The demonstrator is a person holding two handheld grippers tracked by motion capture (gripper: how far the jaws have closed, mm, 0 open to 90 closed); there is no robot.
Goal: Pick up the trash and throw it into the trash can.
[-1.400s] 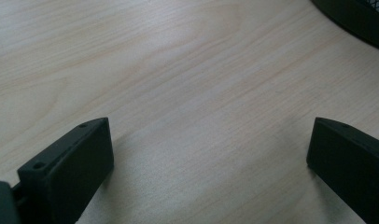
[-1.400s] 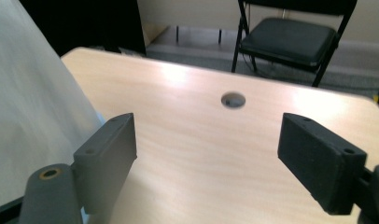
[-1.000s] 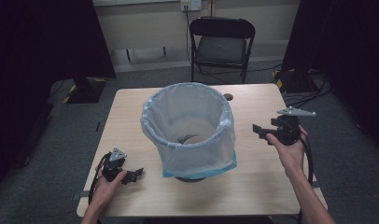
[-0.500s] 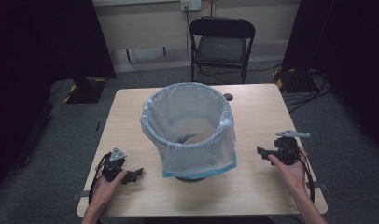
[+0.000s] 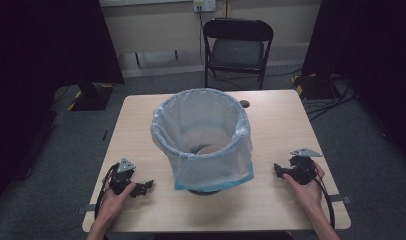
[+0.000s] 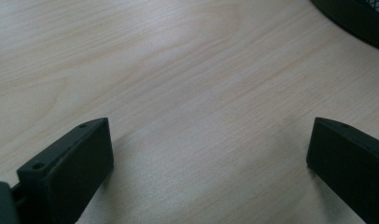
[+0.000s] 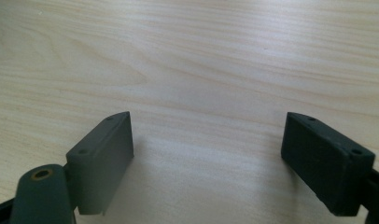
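A black mesh bin lined with a pale blue bag (image 5: 203, 137) stands in the middle of the wooden table (image 5: 271, 210). My left gripper (image 5: 147, 186) rests low on the table near its front left, jaws wide apart, nothing between them. In the left gripper view the left gripper (image 6: 208, 161) frames bare wood, with the bin's dark base (image 6: 355, 21) at the top right. My right gripper (image 5: 277, 169) sits low at the front right, pointing toward the bin, jaws apart. In the right gripper view the right gripper (image 7: 206, 149) shows bare wood between its jaws.
A black folding chair (image 5: 237, 47) stands behind the table's far edge. A small dark round spot (image 5: 245, 104) lies on the table behind the bin. Cables and a box (image 5: 316, 87) lie on the floor at the right.
My right gripper has come down and back toward the table's front right, from raised beside the bin to resting low on the wood. The left gripper has stayed put.
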